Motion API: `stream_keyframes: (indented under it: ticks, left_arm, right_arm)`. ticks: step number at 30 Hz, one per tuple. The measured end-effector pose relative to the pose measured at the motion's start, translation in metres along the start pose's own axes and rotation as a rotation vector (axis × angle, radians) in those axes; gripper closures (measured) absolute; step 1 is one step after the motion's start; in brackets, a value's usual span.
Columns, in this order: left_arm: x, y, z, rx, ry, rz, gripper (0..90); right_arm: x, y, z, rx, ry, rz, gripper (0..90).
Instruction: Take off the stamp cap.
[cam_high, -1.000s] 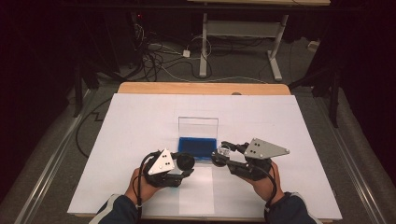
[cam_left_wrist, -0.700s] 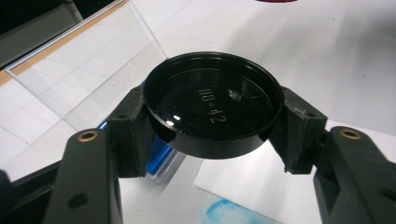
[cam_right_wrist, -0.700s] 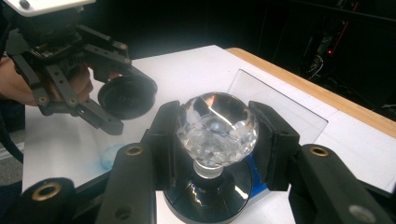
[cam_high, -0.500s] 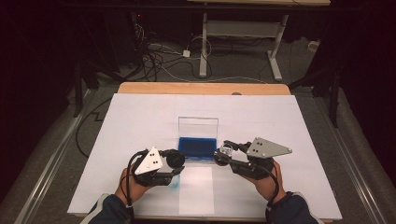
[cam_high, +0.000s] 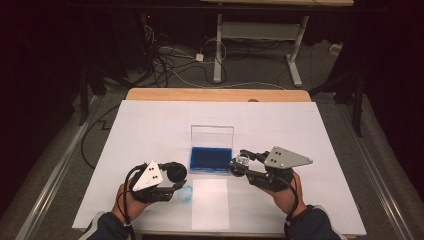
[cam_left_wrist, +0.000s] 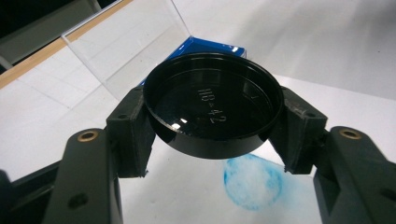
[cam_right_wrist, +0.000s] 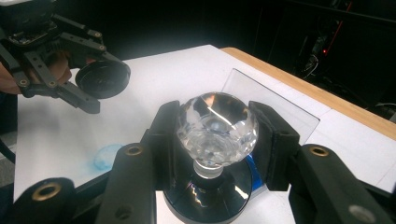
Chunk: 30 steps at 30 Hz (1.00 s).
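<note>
My left gripper is shut on a round black cap, held by its rim above the white sheet; the cap shows in the high view too. In the right gripper view that gripper and cap appear at upper left. My right gripper is shut on a clear faceted glass ball that stands on a short stem over a black round base. An open case with a blue tray and an upright clear lid sits between the grippers. A blue round smudge lies on the paper below the cap.
A white sheet covers the table, with a wooden edge at the far side. A smaller white paper lies near the front edge. Cables and a desk frame stand on the dark floor beyond.
My left gripper has drawn back toward the near left with the black cap, away from the blue case. The right gripper has kept still with the glass ball.
</note>
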<state>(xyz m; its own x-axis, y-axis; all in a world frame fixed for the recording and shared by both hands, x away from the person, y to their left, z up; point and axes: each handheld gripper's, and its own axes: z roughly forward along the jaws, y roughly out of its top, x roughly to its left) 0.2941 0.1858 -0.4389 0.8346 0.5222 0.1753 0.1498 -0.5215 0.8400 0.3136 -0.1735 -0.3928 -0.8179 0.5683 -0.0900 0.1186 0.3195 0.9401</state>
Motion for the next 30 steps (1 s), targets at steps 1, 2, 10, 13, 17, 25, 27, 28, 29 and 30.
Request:
stream_keyframes:
  ticks: [1,2,10,13,17,25,27,28,29,30]
  left_arm:
    - [0.000,-0.001,-0.001,0.005,0.003,0.000,36.3]
    - [0.000,-0.002,-0.002,0.009,0.003,0.001,36.3]
    - [0.003,-0.011,-0.010,0.015,0.023,-0.012,36.3]
    - [0.003,-0.013,-0.013,0.016,0.028,-0.015,36.3]
    - [0.003,-0.016,-0.016,0.017,0.029,-0.022,36.3]
    - [0.005,-0.023,-0.021,0.023,0.038,-0.035,36.3]
    - [0.006,-0.025,-0.022,0.025,0.041,-0.040,36.3]
    - [0.006,-0.026,-0.022,0.024,0.042,-0.045,36.3]
    - [0.006,-0.027,-0.023,0.026,0.044,-0.047,36.3]
    - [0.007,-0.028,-0.024,0.025,0.044,-0.052,36.3]
  right_arm:
    - [0.000,0.000,0.000,0.002,-0.002,-0.001,56.5]
    - [-0.001,0.000,0.000,0.003,-0.005,-0.004,56.5]
    - [-0.004,0.001,0.005,-0.001,-0.018,0.005,56.5]
    - [-0.005,0.001,0.008,-0.001,-0.022,0.009,56.5]
    - [-0.007,0.002,0.011,0.005,-0.029,0.004,56.5]
    - [-0.011,0.004,0.020,0.010,-0.034,0.008,56.5]
    - [-0.011,0.004,0.022,0.014,-0.036,0.008,56.5]
    - [-0.012,0.004,0.024,0.015,-0.036,0.011,56.5]
    - [-0.013,0.004,0.025,0.012,-0.030,0.014,56.5]
    - [-0.014,0.004,0.026,0.013,-0.033,0.013,56.5]
